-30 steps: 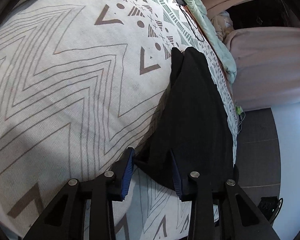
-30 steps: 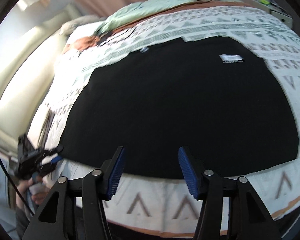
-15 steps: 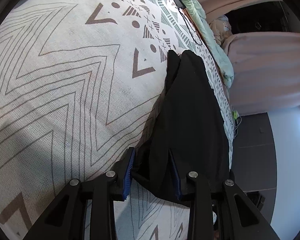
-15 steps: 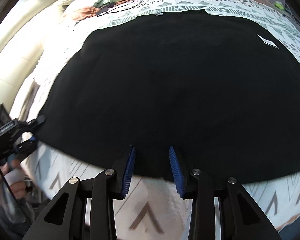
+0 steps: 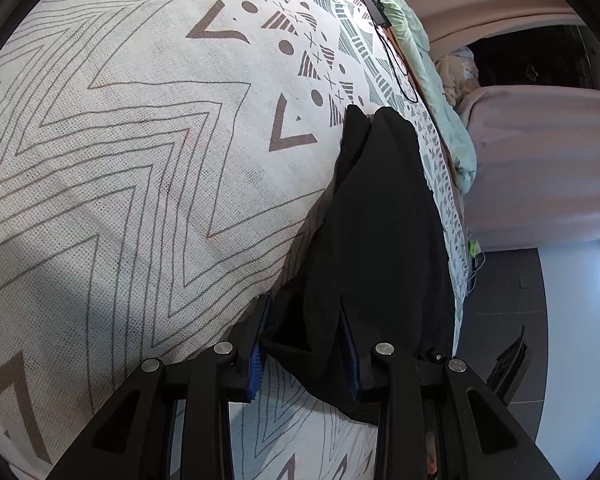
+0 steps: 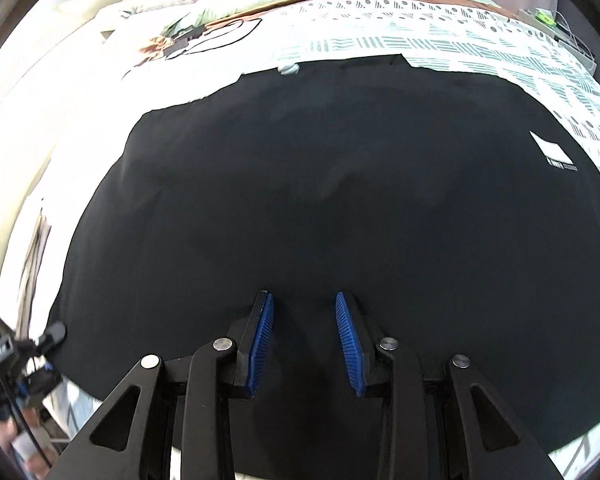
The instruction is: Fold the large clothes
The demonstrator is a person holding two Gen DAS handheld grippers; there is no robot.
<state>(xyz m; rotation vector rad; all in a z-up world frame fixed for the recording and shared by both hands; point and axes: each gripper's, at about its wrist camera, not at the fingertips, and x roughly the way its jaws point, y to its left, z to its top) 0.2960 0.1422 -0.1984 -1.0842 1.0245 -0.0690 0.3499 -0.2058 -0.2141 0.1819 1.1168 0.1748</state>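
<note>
The black garment [image 6: 340, 200] lies spread across the patterned bed [image 5: 140, 160], filling mid-frame. The left gripper [image 5: 305, 344] has its jaws clamped on a bunched corner; the right gripper [image 6: 305, 344] hangs over the near hem with jaws apart, seemingly readying a fold.

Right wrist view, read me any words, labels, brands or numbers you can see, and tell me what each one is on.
No text here can be read.
White square patch on the large black garment: a short mark and a line of small print sit under it, too small and blurred to read.
Patterned white bed cover: only stripes, dots and chevrons, no lettering.
</note>
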